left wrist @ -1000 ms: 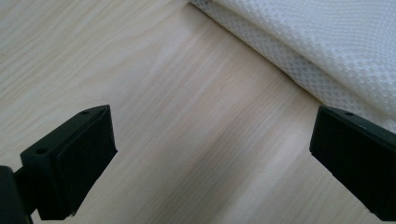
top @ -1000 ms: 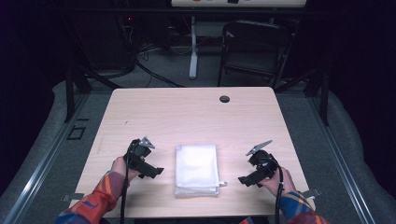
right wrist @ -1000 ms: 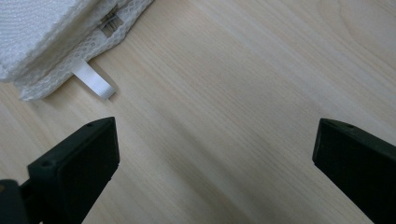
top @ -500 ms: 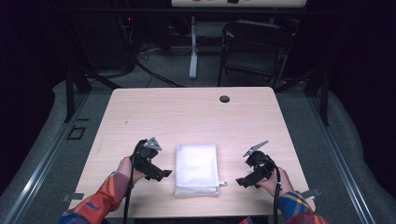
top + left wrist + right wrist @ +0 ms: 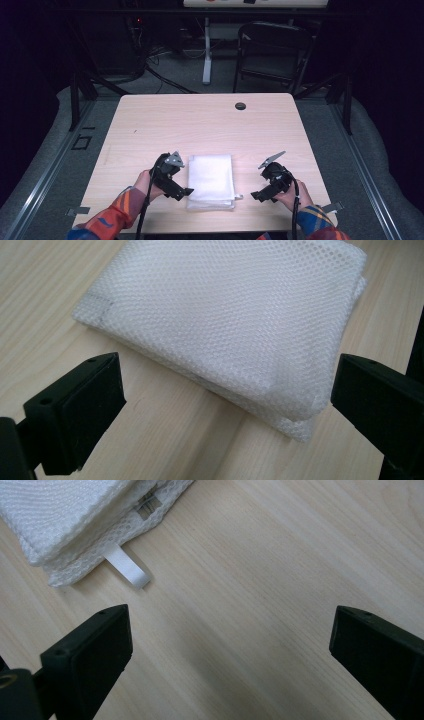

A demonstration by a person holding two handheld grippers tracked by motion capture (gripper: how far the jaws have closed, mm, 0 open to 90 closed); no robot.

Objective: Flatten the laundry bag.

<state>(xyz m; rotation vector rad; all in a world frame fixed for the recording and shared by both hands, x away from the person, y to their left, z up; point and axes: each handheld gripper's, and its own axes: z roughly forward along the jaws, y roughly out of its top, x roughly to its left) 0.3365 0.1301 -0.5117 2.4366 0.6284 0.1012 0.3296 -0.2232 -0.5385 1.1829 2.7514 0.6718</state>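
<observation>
A folded white mesh cloth lies flat near the table's front edge, between my two grippers. My left gripper is open just left of the cloth's front corner; in the left gripper view the mesh cloth lies a little beyond the spread jaws. My right gripper is open to the right of the cloth, over bare wood. The right gripper view shows the cloth's corner with a white loop tab sticking out, beyond the jaws.
The light wooden table has a small black round cap near its far edge. A black folding chair and cables stand on the floor behind the table.
My left gripper has moved right and toward the front, closer to the cloth's front left corner. My right gripper has shifted slightly toward the front. The cloth has not moved.
</observation>
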